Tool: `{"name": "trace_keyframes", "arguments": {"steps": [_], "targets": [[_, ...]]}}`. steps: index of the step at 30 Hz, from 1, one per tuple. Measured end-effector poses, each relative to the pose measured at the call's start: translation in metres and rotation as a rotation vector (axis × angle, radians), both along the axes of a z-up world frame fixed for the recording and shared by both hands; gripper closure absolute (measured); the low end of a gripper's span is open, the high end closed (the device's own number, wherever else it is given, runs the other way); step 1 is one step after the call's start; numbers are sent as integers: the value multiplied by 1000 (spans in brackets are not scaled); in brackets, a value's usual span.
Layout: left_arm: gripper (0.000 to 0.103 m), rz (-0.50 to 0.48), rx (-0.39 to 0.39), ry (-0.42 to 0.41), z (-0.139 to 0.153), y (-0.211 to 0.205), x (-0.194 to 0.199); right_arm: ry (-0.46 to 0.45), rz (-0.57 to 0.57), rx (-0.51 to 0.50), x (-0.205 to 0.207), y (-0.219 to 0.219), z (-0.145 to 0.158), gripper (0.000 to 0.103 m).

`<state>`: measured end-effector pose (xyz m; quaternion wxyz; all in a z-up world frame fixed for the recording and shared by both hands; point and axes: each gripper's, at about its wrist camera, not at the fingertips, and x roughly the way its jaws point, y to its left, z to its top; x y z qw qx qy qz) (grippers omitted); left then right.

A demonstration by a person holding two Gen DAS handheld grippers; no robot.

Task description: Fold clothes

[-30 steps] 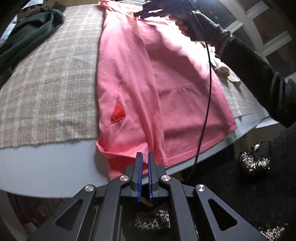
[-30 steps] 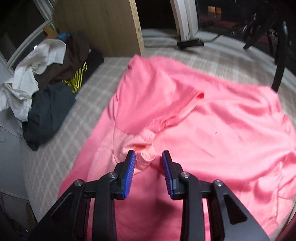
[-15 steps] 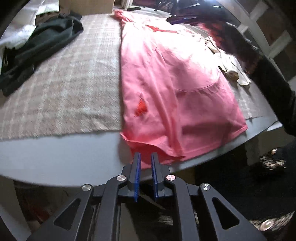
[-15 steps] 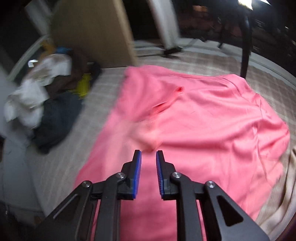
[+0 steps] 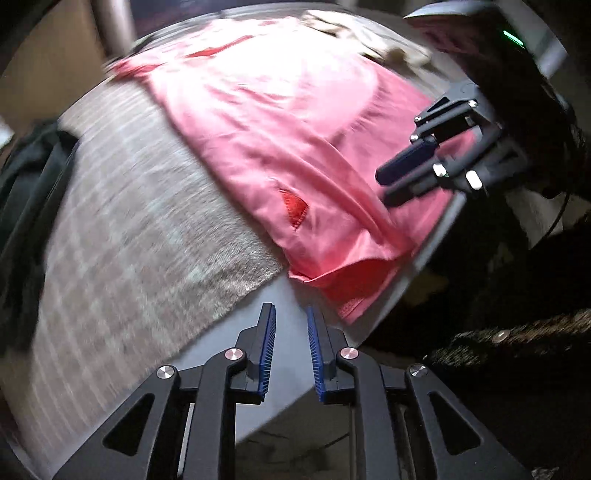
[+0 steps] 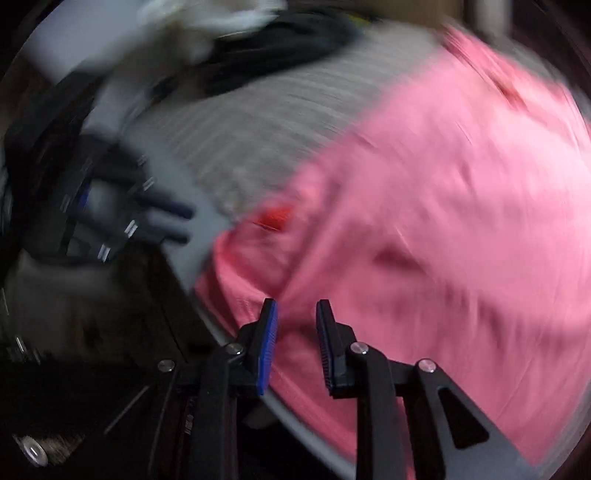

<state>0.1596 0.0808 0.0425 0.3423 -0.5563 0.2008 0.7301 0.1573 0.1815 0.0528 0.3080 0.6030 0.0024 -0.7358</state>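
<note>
A pink shirt [image 5: 288, 122] lies spread on a checked cloth, its hem hanging over the table's near edge; a red tag [image 5: 293, 208] shows by the side seam. My left gripper [image 5: 290, 312] is open, just short of the hem corner, holding nothing. My right gripper [image 6: 295, 306] is open above the shirt [image 6: 443, 206] near its hem edge; its view is blurred by motion. In the left wrist view the right gripper [image 5: 386, 184] hovers over the shirt's right side. The left gripper [image 6: 184, 223] appears at the left in the right wrist view.
A beige checked cloth [image 5: 122, 229] covers the grey round table [image 5: 266, 295]. Dark clothes [image 5: 22, 184] lie at the left edge. A pale garment [image 5: 388, 48] lies at the far side. A pile of white and dark clothes [image 6: 258, 33] sits at the back.
Both grippers have opened wider. The right gripper has swung from the shirt's far collar end down to the near hem. The left gripper has shifted left of the hem corner.
</note>
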Motion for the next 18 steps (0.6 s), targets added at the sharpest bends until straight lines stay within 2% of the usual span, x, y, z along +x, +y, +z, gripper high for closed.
{"name": "trace_keyframes", "arguments": {"steps": [2,5,7,12,15,18], "targets": [[86,-74,1,2,-2,2,0,-60,-74,-18,2,4,-9,81],[86,-196,-14,27,-5,7,2,-52,-125,-1,10,-5,-10,80],[85,-268,-17,44,-7,9,1,-86,-178,-27,14,-5,-11,77],[85,-379,5,54,-8,16,-4,-163,-273,-67,25,-5,-13,75],[85,-433,1,62,-8,21,-5,-212,-336,-142,26,-2,-12,74],[85,-461,8,60,-9,24,-7,-212,-357,-149,24,-4,-12,71]]}}
